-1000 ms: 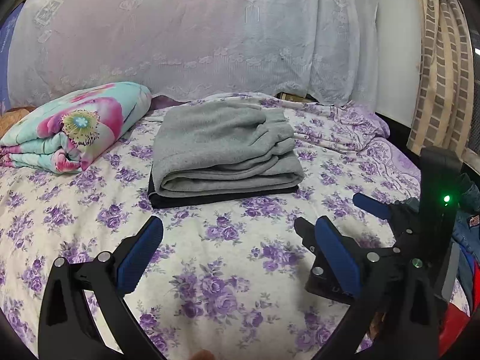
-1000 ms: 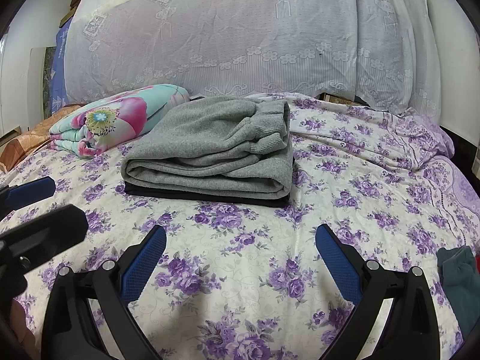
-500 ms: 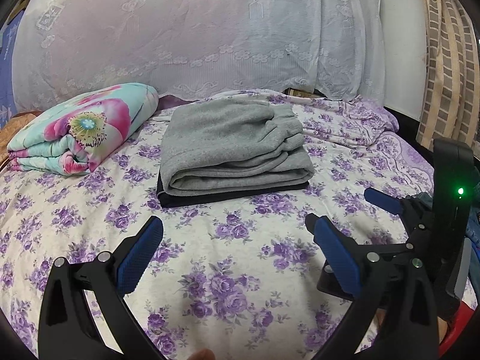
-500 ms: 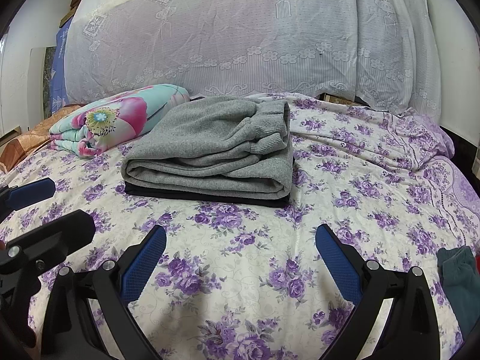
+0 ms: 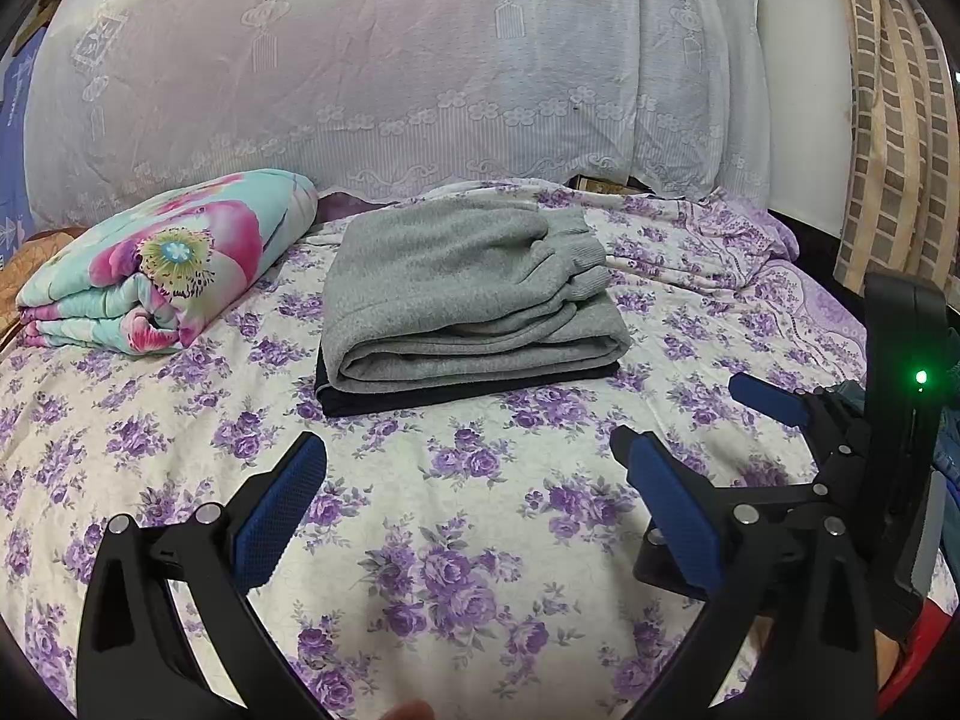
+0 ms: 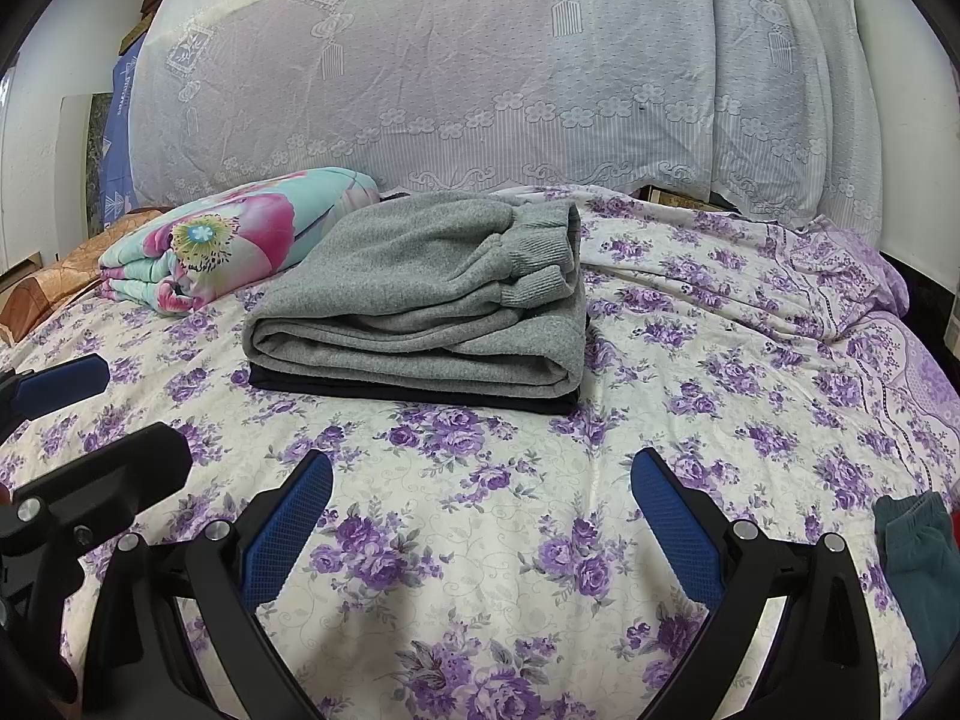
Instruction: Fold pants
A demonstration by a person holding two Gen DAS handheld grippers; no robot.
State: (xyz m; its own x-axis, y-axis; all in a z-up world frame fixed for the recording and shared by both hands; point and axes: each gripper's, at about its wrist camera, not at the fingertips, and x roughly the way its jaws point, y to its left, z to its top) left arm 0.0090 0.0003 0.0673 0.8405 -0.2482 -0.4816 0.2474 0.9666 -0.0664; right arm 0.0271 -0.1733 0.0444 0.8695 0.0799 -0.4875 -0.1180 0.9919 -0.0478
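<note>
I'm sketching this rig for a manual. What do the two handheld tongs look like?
Both are black frames with two splayed fingers, each tipped with a blue textured pad and dotted with silver bolts. Left tongs and right tongs match. Seen from the left camera, the right tongs' body carries a lit green light.

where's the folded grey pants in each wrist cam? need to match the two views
Left wrist: grey pants sit centre, slightly left, upper-middle of frame, stacked on a dark garment.
Right wrist: grey pants sit left of centre, upper-middle, on the same dark garment.
Shared landmark: the floral quilt roll lies just left of the pants in both views.
</note>
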